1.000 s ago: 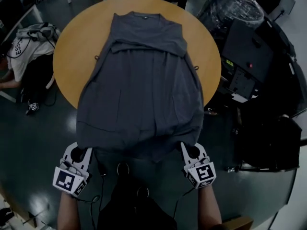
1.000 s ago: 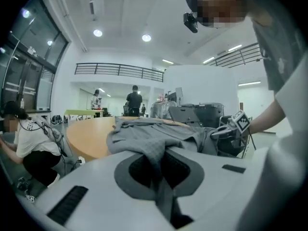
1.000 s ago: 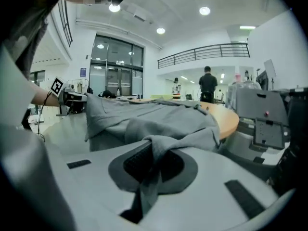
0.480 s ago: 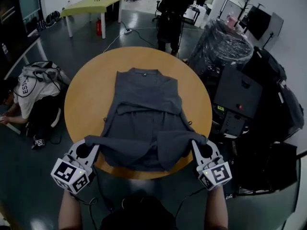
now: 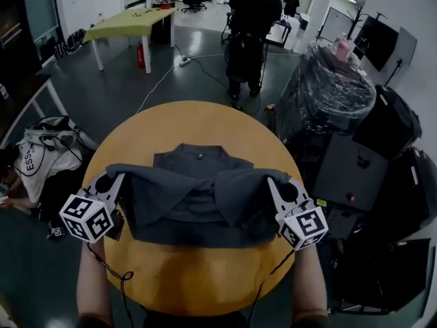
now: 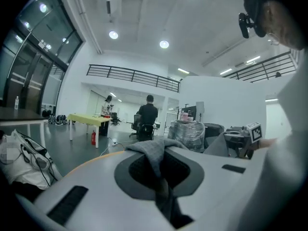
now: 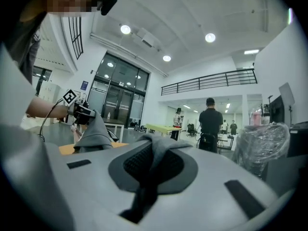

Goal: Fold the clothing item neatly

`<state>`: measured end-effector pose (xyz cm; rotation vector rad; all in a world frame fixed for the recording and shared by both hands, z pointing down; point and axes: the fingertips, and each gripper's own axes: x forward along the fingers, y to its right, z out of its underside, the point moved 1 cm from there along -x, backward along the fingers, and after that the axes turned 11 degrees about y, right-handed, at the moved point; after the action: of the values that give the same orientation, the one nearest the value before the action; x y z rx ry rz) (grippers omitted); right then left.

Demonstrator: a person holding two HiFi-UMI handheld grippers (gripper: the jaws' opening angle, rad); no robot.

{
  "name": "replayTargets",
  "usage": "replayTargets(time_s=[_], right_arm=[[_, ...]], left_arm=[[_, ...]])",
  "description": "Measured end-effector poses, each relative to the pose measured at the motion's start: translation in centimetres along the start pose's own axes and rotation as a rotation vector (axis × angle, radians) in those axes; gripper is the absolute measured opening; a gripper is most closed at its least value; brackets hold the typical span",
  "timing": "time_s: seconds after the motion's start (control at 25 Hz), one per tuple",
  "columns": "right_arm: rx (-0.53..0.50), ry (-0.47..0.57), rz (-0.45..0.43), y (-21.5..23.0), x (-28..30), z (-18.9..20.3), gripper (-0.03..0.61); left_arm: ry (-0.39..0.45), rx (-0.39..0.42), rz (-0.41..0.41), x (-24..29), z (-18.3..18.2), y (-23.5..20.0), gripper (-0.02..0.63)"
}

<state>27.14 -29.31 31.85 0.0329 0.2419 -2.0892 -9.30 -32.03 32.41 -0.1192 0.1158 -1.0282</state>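
Grey garment [image 5: 198,200] at centre frame on the round bench [image 5: 198,279], its lower edge raised and carried over toward the collar. The cloth is soft and light (it sags between holds), so it is best gripped at the hem corners. The left gripper [image 5: 115,180] and right gripper [image 5: 274,182] have jaws pinched fully together, each on one corner.

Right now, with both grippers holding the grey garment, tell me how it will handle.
Probably floppy: the grey garment droops between the left gripper and right gripper. Likely light, since pinched corners carry it. It bunches in the jaws, so seemingly not slippery.
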Motion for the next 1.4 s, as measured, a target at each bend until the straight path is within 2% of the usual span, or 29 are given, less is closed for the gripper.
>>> replayTargets(time_s=[0.08,0.2,0.28,0.52,0.72,0.8,0.92,1.0,1.16,1.28,1.4], right_arm=[[0.016,-0.021,0.012,3.8,3.5,1.5,0.002],[-0.031,-0.09,0.024,8.4,8.9,4.5,0.002],[-0.04,-0.134,0.044,10.7,12.0,6.9,0.002],[0.059,-0.264,0.173,16.9,17.4,16.4,0.002],[0.11,-0.363,0.305,18.9,18.5,24.0,0.002],[0.092,-0.434,0.333,19.2,18.4,26.6,0.003],[0.076,-0.543,0.358,19.6,18.2,29.7,0.003],[0.073,-0.6,0.384,19.9,17.9,31.0,0.021],[0.041,-0.683,0.426,20.4,16.9,32.7,0.078],[0.066,-0.659,0.459,20.8,16.1,32.4,0.108],[0.172,-0.617,0.48,21.0,14.8,32.2,0.158]], left_arm=[[-0.011,0.0,-0.023,4.2,0.2,-2.3,0.02],[-0.045,-0.01,-0.044,10.7,1.5,-5.8,0.02],[-0.087,-0.003,-0.053,14.6,3.4,-8.0,0.02],[-0.238,-0.018,-0.078,22.5,10.9,-13.0,0.02],[-0.383,-0.038,-0.09,23.9,17.1,-16.9,0.021],[-0.466,0.001,-0.101,23.9,19.3,-17.8,0.021],[-0.551,0.124,-0.134,23.9,21.4,-18.9,0.024],[-0.57,0.179,-0.168,23.9,22.0,-19.8,0.067],[-0.62,0.199,-0.206,23.1,23.5,-21.3,0.187],[-0.595,0.211,-0.203,22.3,23.5,-21.6,0.213],[-0.532,0.23,-0.19,21.3,23.3,-21.2,0.218]])
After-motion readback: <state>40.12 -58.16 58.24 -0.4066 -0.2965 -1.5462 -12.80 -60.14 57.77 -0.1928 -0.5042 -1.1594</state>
